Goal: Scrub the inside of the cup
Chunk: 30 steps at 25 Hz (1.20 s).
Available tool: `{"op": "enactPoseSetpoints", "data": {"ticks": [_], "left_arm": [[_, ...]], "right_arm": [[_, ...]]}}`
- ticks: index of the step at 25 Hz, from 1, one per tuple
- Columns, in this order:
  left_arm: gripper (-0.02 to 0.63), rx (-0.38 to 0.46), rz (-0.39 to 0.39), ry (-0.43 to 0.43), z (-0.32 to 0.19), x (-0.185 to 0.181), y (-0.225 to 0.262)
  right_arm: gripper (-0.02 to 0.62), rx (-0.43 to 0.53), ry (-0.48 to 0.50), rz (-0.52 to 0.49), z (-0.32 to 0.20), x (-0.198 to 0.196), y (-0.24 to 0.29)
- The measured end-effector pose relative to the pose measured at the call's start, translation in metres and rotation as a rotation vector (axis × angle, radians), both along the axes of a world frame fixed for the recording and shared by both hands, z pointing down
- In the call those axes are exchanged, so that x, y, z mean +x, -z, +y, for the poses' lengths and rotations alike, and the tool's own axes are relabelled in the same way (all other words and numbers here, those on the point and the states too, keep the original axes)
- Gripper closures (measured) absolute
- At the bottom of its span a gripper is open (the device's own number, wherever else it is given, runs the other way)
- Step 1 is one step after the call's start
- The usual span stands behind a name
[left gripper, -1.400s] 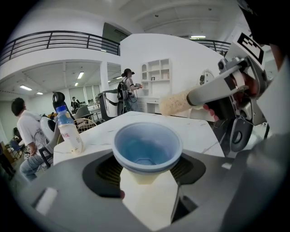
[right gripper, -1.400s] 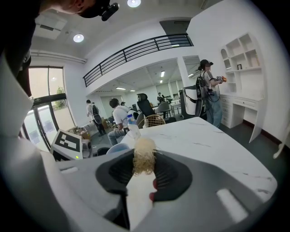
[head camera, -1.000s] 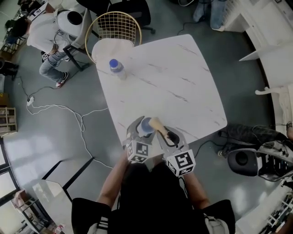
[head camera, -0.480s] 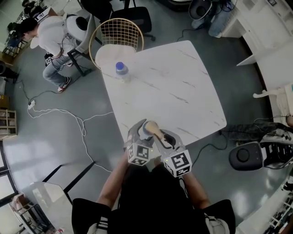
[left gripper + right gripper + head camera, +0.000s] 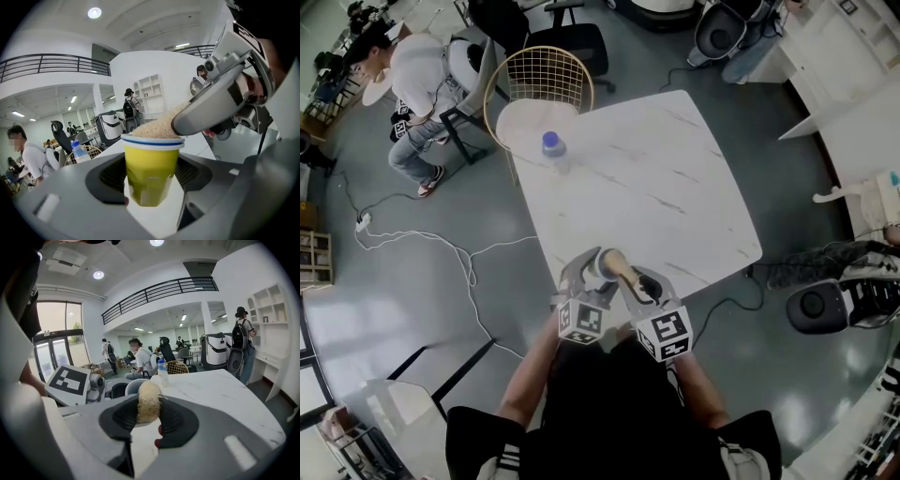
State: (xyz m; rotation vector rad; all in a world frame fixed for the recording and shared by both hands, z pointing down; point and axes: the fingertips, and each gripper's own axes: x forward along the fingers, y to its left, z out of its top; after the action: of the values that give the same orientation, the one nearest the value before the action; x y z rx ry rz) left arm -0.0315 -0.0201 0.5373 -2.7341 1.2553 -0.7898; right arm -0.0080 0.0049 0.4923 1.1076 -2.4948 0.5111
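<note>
Cup (image 5: 152, 171) clamped in left hand-held gripper (image 5: 592, 273), sponge (image 5: 149, 401) pinched in right hand-held gripper (image 5: 149, 417), seemingly at cup's mouth.

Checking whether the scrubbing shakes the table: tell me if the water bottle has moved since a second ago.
No. The water bottle keeps its place at the far corner of the table by the wire chair; only the camera's view has shifted.

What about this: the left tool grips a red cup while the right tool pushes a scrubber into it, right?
Not red. The left gripper view shows the left tool gripping a yellow cup; the right tool holds a scrubber in its top.
</note>
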Motion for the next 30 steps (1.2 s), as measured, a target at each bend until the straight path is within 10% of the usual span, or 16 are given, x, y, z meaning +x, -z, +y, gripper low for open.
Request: {"op": "enactPoseSetpoints", "data": {"ticks": [30], "left_arm": [[0.298,0.122,-0.09,-0.111,0.044,-0.011,0.023]], "right_arm": [[0.488,-0.024,0.072,0.049,0.045,-0.018,0.013]]}}
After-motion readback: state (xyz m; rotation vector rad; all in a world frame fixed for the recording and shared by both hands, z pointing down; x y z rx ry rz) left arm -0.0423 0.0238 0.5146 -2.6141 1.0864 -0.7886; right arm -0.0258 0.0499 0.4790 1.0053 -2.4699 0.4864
